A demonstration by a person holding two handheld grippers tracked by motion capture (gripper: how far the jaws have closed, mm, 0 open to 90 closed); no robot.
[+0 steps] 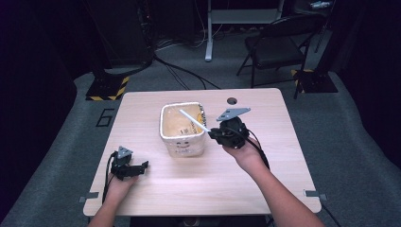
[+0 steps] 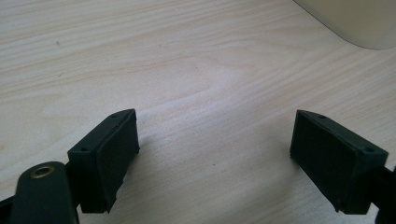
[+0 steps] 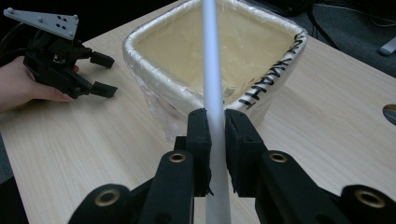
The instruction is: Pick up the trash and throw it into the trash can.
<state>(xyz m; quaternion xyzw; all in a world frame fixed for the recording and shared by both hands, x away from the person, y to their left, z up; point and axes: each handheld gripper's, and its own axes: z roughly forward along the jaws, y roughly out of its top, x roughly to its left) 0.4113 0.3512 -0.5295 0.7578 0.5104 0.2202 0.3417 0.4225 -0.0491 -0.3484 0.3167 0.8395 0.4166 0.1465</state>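
Right gripper [image 3: 212, 135] jaws pinch a smooth white rod [image 3: 211, 70] over the film-lined square tub [image 3: 275, 74] — left gripper [image 2: 215, 144] jaws spread.

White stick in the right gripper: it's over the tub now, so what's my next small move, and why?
Probably tip the white stick downward so its far end dips inside the lined tub, then let go. The right gripper is clamped on it beside the tub's rim, with the stick reaching over the opening. The left gripper sits open, off to the side above the table, so nothing blocks the drop.
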